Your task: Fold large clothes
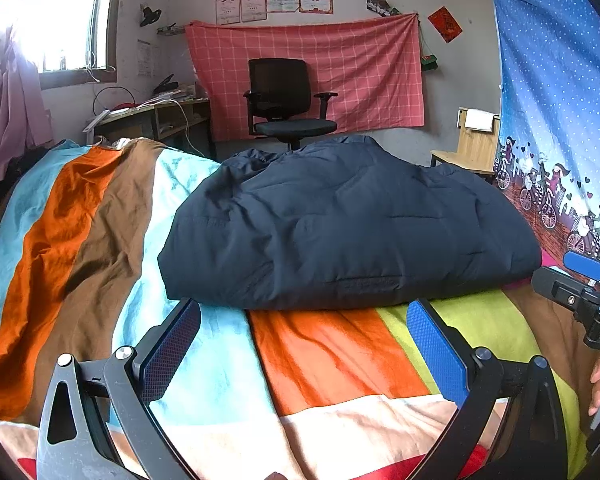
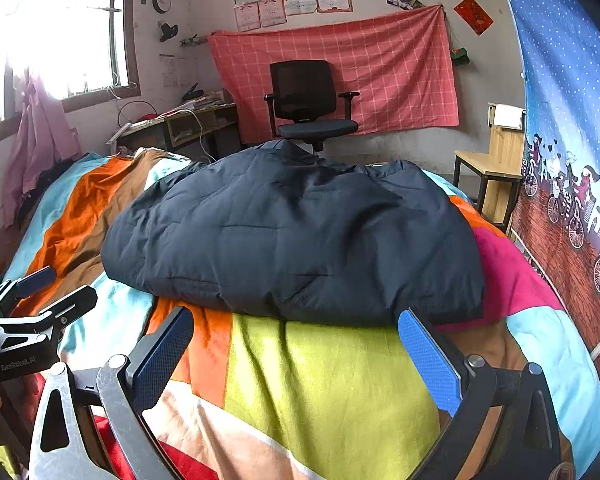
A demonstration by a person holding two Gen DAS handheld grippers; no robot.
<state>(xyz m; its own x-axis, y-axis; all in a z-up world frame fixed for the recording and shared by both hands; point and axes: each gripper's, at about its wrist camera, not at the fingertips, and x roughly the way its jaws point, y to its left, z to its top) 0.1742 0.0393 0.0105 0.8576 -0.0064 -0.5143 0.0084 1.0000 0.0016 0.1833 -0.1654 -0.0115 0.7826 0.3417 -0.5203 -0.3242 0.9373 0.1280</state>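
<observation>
A dark navy padded jacket (image 1: 340,224) lies folded into a bulky bundle on the striped bedspread (image 1: 332,356); the right wrist view shows the jacket (image 2: 300,240) too. My left gripper (image 1: 304,320) is open just in front of the jacket's near hem, nothing between its blue pads. My right gripper (image 2: 296,328) is open too, its pads flanking the near hem without gripping it. Each gripper appears at the edge of the other's view: the right gripper (image 1: 572,276) and the left gripper (image 2: 40,292).
The colourful bedspread (image 2: 320,380) covers the bed. A black office chair (image 1: 288,104) stands beyond the bed before a pink checked cloth. A cluttered desk (image 1: 156,116) is at back left, a wooden chair (image 1: 468,148) and a blue printed curtain (image 1: 556,120) at right. A hand (image 1: 598,384) shows.
</observation>
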